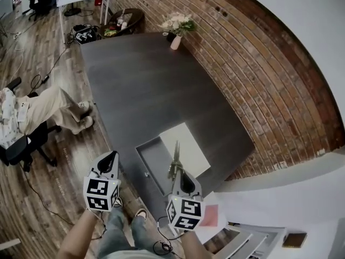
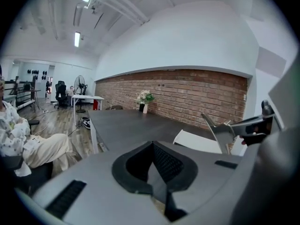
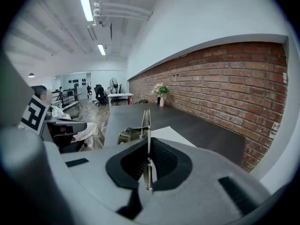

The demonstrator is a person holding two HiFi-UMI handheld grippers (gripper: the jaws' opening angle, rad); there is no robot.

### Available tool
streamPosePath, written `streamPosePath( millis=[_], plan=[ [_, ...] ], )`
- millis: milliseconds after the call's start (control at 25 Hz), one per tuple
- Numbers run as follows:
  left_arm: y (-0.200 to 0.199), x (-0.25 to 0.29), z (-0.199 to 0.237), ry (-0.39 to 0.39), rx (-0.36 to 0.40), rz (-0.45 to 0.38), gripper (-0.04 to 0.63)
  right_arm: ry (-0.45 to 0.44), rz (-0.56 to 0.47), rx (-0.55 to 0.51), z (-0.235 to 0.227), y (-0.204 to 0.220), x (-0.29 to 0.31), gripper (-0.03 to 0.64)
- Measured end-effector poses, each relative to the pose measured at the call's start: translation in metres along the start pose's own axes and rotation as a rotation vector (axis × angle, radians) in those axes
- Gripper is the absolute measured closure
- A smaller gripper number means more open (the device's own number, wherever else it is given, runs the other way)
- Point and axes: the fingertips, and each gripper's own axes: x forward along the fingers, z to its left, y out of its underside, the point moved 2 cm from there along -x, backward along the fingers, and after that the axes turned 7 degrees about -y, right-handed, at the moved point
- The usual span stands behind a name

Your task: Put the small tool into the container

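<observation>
Right gripper view | small tool (image 3: pixel 143 122) pinched in right tongs (image 3: pixel 149 149) | protrudes forward

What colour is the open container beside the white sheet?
Grey, the shallow rectangular container; the head view shows it best.

Bright, even indoor light comes from ceiling strip lamps (image 3: pixel 85 1); the dark tabletop (image 1: pixel 151 85) carries a dull sheen and only soft shadows; the small tool (image 3: pixel 146 119) glints faintly; every view bends at the edges; both gripper views have black corners and a soft foreground.
</observation>
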Motion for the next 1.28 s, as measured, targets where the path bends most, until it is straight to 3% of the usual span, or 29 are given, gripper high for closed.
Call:
streamPosePath(
  millis=[640, 1280],
  plan=[
    [0.049, 0.031, 0.057, -0.041, -0.022, 0.095, 0.595, -0.029, 0.215, -0.113, 0.018, 0.053, 0.054, 0.612],
    [0.066, 0.068, 0.069, -0.014, -0.048, 0.139, 0.595, -0.013, 0.381, -0.297, 0.015, 0.072, 0.084, 0.612]
  ],
)
